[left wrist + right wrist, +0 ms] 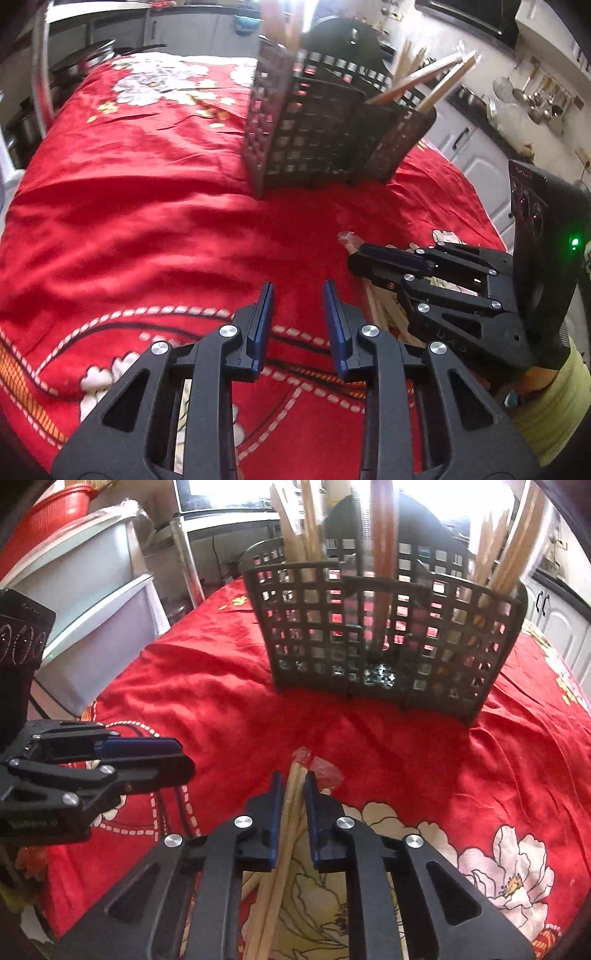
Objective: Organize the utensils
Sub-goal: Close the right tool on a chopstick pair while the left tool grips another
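Note:
A black lattice utensil basket (317,133) (384,635) stands on the red cloth at the far side, with wooden chopsticks (428,81) sticking out of its compartments. My right gripper (293,775) is shut on a bundle of pale wooden chopsticks (291,812), whose tips carry a scrap of clear wrap (327,771). In the left wrist view the right gripper (352,260) sits low at the right, with the chopsticks (376,306) under it. My left gripper (297,288) (186,758) hovers beside it over the cloth, jaws apart with nothing between them.
The table is covered by a red floral cloth (147,206) (424,760). Grey plastic drawers (99,627) stand past its left edge. White kitchen cabinets (476,155) and hanging metal ladles (543,103) lie to the right. A yellow-green sleeve (554,402) follows the right gripper.

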{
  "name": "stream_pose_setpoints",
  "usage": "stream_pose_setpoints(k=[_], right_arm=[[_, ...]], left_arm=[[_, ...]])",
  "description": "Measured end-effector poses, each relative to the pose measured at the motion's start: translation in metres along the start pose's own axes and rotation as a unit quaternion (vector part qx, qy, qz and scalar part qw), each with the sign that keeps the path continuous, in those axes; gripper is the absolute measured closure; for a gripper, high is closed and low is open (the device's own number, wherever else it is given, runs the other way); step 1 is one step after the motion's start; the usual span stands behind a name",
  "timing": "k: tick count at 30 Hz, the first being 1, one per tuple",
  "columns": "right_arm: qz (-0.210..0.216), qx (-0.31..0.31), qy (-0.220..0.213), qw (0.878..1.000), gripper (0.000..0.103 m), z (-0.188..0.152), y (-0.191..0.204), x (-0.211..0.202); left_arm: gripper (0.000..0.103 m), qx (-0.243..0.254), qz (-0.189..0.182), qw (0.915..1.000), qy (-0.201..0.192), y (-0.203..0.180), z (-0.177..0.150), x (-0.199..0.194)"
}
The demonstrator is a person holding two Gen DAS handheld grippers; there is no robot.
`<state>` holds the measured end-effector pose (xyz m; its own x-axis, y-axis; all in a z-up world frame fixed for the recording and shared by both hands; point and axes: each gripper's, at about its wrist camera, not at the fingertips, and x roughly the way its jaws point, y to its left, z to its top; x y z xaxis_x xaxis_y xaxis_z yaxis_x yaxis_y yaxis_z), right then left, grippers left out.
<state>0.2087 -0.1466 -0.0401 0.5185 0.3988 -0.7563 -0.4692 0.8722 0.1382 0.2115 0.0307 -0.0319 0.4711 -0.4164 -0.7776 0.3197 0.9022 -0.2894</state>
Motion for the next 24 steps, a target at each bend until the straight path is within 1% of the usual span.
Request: stream_pose_setpoints(k=[8,11,14,20,21,22,23,24], right_arm=[[0.004,0.040,-0.018,0.999,0.094,0.003,-0.030,-0.018],[-0.002,0.053,-0.029,0.998,0.094,0.004,-0.045,-0.027],[0.001,0.066,-0.041,0.997,0.095,0.007,-0.056,-0.037],[-0.003,0.067,-0.072,0.995,0.096,0.011,-0.069,-0.064],[-0.005,0.066,-0.076,0.995,0.096,0.012,-0.071,-0.067],[-0.005,0.065,-0.081,0.995,0.096,0.013,-0.072,-0.072],[-0.006,0.064,-0.087,0.994,0.096,0.014,-0.073,-0.077],[-0.006,0.064,-0.091,0.994,0.097,0.016,-0.074,-0.080]], left_arm=[[0.082,0.019,-0.017,0.9993,0.026,-0.019,0.016,0.026],[0.082,0.022,-0.026,0.9987,0.039,-0.026,0.020,0.038],[0.082,0.024,-0.031,0.9981,0.049,-0.033,0.024,0.050],[0.082,0.034,-0.026,0.9973,0.059,-0.048,0.033,0.068],[0.084,0.035,-0.023,0.9975,0.057,-0.051,0.034,0.070],[0.088,0.036,-0.022,0.9975,0.057,-0.051,0.035,0.071],[0.095,0.037,-0.022,0.9975,0.057,-0.053,0.037,0.072],[0.097,0.035,-0.024,0.9975,0.057,-0.054,0.038,0.072]])
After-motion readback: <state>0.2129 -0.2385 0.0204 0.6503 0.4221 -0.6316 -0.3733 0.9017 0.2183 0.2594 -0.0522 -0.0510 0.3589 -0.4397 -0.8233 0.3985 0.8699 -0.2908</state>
